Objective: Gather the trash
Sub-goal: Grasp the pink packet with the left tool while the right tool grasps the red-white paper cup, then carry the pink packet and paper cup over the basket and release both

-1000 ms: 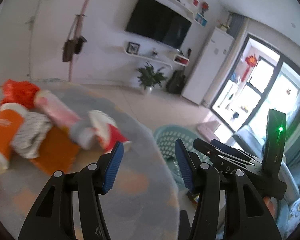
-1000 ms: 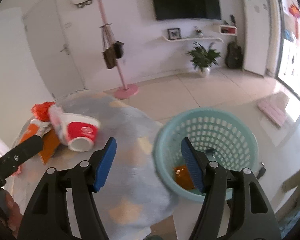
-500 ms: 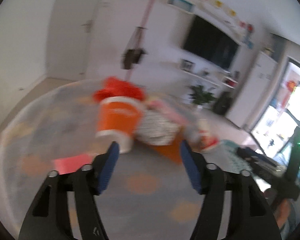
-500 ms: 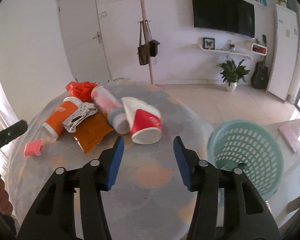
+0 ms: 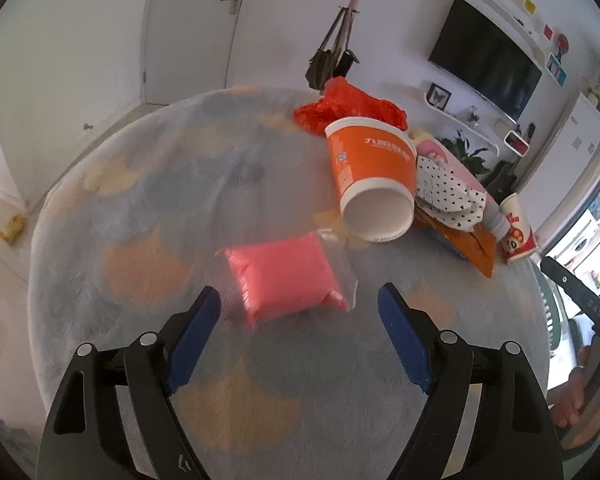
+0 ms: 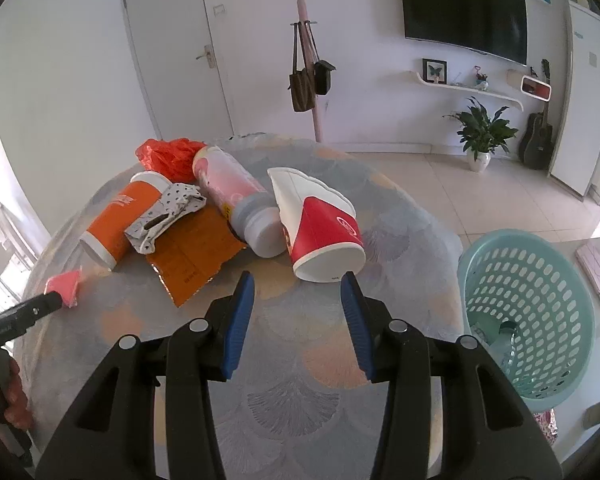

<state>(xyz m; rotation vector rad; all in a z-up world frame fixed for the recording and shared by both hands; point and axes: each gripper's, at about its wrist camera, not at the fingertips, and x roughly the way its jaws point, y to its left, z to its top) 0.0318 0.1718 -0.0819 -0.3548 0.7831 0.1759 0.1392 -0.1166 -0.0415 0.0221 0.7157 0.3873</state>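
Observation:
Trash lies on a round table [image 5: 148, 184]. A pink packet [image 5: 286, 278] lies just ahead of my open, empty left gripper [image 5: 300, 320]. Behind it lie an orange cup [image 5: 374, 178] on its side, a red plastic bag [image 5: 352, 106], a dotted wrapper [image 5: 446, 194] and an orange foil pack [image 5: 470, 244]. My open, empty right gripper [image 6: 298, 312] is just short of a red and white paper cup [image 6: 324, 232] lying on its side beside a pink bottle [image 6: 236, 196]. The teal basket [image 6: 528, 312] stands on the floor at the right.
The left gripper's finger shows at the left edge of the right wrist view [image 6: 24, 314], touching the pink packet [image 6: 66, 286]. A coat stand [image 6: 306, 56] with bags stands behind the table. A potted plant [image 6: 480, 132] and guitar [image 6: 538, 140] stand by the far wall.
Both grippers have swung left from the basket side to face the trash on the table. The left one now faces the pink packet, the right one the red and white cup.

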